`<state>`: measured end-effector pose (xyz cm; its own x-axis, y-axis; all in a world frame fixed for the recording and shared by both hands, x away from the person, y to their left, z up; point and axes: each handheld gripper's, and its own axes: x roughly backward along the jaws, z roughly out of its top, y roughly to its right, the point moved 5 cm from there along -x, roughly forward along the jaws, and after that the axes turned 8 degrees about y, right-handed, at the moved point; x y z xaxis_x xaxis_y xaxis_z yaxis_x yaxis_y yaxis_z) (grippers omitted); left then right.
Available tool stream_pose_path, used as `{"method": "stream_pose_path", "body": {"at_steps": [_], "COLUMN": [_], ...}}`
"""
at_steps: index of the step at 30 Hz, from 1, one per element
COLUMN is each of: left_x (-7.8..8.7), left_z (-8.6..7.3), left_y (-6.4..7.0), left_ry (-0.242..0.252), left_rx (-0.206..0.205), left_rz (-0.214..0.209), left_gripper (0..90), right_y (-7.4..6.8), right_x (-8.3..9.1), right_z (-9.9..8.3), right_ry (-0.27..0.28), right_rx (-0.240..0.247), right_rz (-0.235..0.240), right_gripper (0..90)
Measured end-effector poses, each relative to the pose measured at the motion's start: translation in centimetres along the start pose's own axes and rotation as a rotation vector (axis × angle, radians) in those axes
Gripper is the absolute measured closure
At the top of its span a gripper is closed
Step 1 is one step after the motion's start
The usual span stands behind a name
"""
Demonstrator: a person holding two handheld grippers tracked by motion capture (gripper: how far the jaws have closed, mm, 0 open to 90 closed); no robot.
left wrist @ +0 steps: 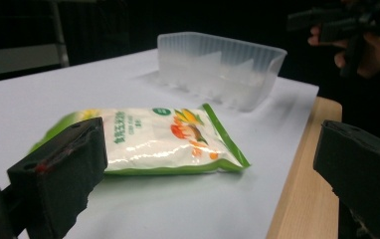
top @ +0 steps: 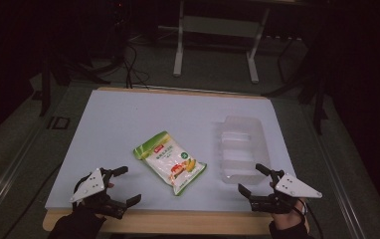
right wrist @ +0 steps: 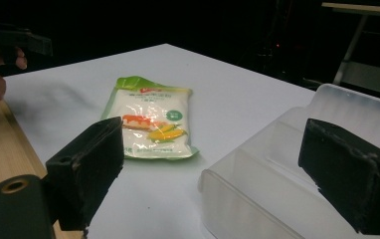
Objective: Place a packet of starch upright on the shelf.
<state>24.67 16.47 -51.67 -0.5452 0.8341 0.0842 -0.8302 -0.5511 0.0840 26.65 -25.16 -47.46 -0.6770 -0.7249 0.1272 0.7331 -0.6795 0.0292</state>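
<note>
A flat white food pouch with green edges and a fruit picture lies in the middle of the white table. To its right stands a clear plastic tray with compartments, holding nothing. My left gripper is open near the front left edge, jaws wide apart, pointing at the pouch from a short distance. My right gripper is open at the front right, just before the tray's near end. Neither gripper holds or touches anything.
The white table top has a wooden front edge under both hands. Dark floor, cables and a white frame stand lie beyond the far edge. In the left gripper view, the person's other hand shows at upper right.
</note>
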Motion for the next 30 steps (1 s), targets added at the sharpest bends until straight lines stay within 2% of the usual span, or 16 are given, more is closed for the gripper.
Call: {"method": "stream_pose_path", "body": {"at_steps": [5,8,9,13,17,19,22,24,26,30], "left_x": [-0.4,-0.5,-0.7,-0.9,-1.2,-1.4,-1.5,-1.7,-1.9,-2.1], "left_z": [0.2,0.6,0.8,1.1,1.7,2.2,2.8,3.6,4.0,4.7], "left_y": [0.5,0.8,1.1,1.6,1.8,1.8,1.9,2.0,1.9,1.3], "left_ry": [-0.018,-0.052,-0.073,-0.093,-0.08,-0.083,-0.087,-0.101,-0.106,-0.107], "left_rx": [0.018,0.042,0.043,0.034,0.04,0.03,0.026,0.006,-0.016,-0.014], "left_rz": [-0.006,-0.013,-0.057,-0.087,-0.107,-0.105,-0.123,-0.139,-0.134,-0.12], "left_gripper": [1.0,1.0,1.0,1.0,1.1,1.0,1.6,1.7,1.7,1.7], "right_y": [-0.1,-0.2,-0.2,-0.3,-0.5,-0.5,-0.7,-0.8,-0.9,-1.0], "right_x": [0.1,0.0,0.0,0.0,-0.1,-0.1,-0.1,0.0,-0.1,-0.1], "right_z": [0.1,0.0,0.0,0.1,0.0,0.1,0.2,0.3,0.2,0.2], "right_ry": [-0.001,-0.005,-0.007,-0.004,-0.015,-0.016,-0.014,-0.014,-0.014,-0.014], "right_rx": [0.004,0.001,0.004,0.003,0.002,0.004,0.016,0.019,0.018,0.014], "right_rz": [-0.004,-0.004,-0.004,-0.003,0.004,0.004,0.005,0.007,0.011,0.01], "right_gripper": [10.7,10.7,10.7,10.7,10.7,10.7,10.7,10.7,10.7,10.7]}}
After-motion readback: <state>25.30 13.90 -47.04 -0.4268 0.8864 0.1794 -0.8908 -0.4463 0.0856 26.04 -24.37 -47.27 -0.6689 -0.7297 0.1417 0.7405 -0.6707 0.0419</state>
